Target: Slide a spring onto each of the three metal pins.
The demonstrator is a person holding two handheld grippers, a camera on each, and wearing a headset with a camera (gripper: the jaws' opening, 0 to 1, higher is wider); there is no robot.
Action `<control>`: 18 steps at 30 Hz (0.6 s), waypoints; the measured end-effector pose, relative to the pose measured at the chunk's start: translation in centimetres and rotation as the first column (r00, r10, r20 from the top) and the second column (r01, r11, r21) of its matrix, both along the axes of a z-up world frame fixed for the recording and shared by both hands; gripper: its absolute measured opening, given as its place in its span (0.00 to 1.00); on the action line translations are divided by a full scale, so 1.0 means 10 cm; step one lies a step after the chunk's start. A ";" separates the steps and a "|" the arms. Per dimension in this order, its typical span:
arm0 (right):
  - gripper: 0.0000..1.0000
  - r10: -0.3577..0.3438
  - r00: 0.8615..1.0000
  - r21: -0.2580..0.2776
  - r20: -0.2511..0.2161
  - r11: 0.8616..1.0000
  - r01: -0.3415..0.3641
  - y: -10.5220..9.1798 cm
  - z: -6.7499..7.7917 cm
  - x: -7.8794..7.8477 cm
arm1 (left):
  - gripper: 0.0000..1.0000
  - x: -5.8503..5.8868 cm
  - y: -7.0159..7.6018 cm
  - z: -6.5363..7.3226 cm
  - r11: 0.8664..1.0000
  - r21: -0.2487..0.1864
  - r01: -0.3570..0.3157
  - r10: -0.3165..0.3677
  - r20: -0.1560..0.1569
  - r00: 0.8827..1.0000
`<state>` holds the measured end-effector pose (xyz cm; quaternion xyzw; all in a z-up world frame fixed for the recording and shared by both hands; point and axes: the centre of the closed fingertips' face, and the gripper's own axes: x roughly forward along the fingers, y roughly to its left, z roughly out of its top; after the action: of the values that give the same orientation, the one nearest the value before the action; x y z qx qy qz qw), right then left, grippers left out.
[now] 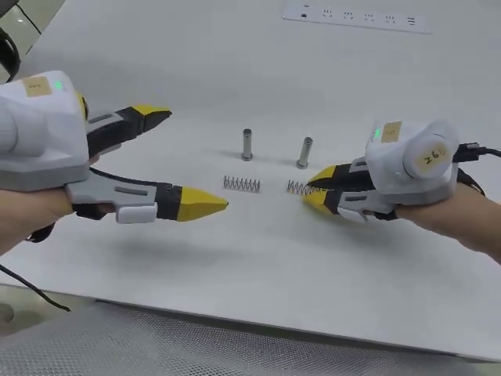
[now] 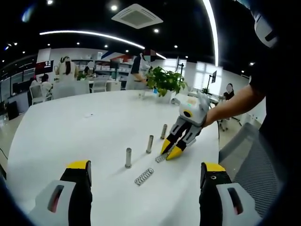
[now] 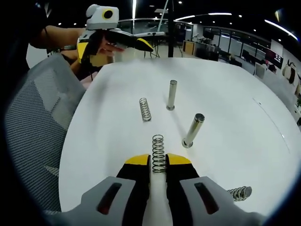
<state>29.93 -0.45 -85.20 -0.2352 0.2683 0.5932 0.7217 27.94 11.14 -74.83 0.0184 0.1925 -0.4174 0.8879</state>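
Springs lie at more than one spot on the white table (image 1: 235, 63). The gripped spring (image 3: 158, 146) sits between the fingers of the right gripper (image 3: 158, 162). The fingers are drawn almost together, pinching its near end, while the rest of the coil sticks straight out ahead of the yellow tips. In the head view this spring (image 1: 296, 187) is low over the table; whether it touches the surface I cannot tell.

The loose spring (image 1: 241, 184) lies on its side on the table between the two grippers, touching neither them nor the pins. Beyond the springs stand two bare metal pins, both upright and apart from each other. The nearer pin (image 1: 304, 153) is just past the right gripper's tips, and the farther pin (image 1: 247, 145) stands behind the loose spring.

The left gripper view shows a third coil (image 2: 163, 131) standing upright behind the right gripper, in line with the two pins. It looks like a spring around a pin, though it is too small to be sure.

The left gripper (image 1: 188, 160) hangs above the table with its fingers spread wide and nothing between them; its lower tip points toward the loose spring and is near it. A hand (image 1: 23, 215) holds it from the table's edge. A power strip (image 1: 356, 16) lies at the far side of the table.
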 end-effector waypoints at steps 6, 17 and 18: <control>0.08 0.008 1.000 -0.002 0.009 1.000 -0.008 -0.01 0.02 -0.01 | 0.94 -0.01 -0.01 0.01 1.000 0.000 0.005 -0.005 0.001 1.000; 0.08 0.054 0.998 0.008 0.025 0.998 -0.055 -0.04 0.21 -0.05 | 0.92 -0.05 -0.09 -0.01 0.999 0.005 0.036 -0.036 -0.011 0.999; 0.08 0.059 0.998 0.007 0.028 0.998 -0.059 -0.04 0.23 -0.05 | 0.92 -0.06 -0.09 -0.01 0.999 0.005 0.038 -0.038 -0.012 0.999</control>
<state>29.38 -0.86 -82.89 -0.2483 0.2488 0.6120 0.7084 27.38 10.21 -74.98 0.0221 0.1985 -0.4336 0.8787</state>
